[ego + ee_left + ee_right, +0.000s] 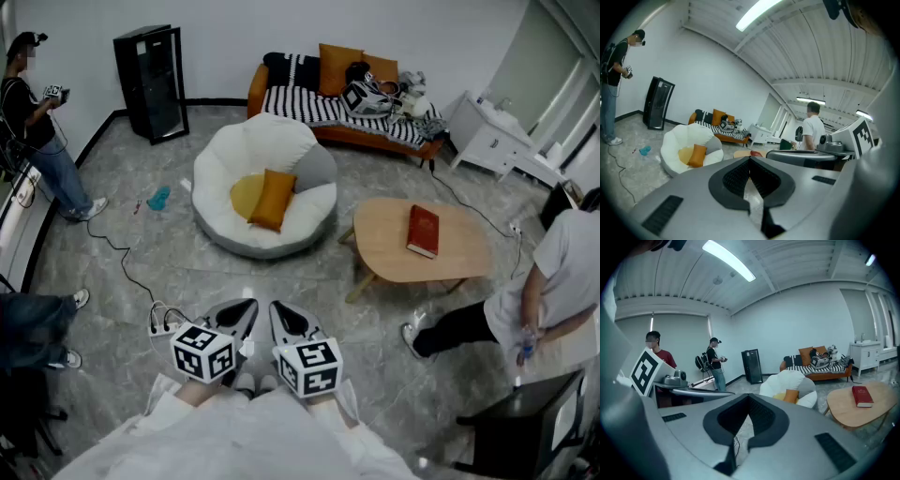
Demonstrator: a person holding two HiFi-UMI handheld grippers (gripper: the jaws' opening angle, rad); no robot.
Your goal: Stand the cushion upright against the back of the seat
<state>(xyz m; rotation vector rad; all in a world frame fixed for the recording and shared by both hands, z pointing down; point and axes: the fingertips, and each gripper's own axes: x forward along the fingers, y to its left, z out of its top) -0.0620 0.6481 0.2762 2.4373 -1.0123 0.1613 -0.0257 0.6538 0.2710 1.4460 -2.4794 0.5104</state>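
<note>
— Where's the orange rectangular fabric cushion (273, 199)?
— Centre frame, tilted in the round white padded seat (234, 150).
— The jaws?
— Left gripper (239, 317) and right gripper (292, 321), bottom centre: both closed, holding nothing.

Colours: orange cushion (273, 199) lying in a white seat (253, 150), ahead of both grippers.
Seat is also showing a yellow pad (242, 195) and a grey pillow (316, 169). Beyond it, an orange sofa (256, 92) is carrying a black-and-white striped throw (300, 105). Ahead-right of the right gripper (292, 321), a red book (423, 231) is sitting on a tan table (394, 261). Left gripper (239, 317) and right are showing grey shells, black pads (733, 180) and black-and-white marker cubes (203, 352). Floor (187, 272) is showing grey marbling.
</note>
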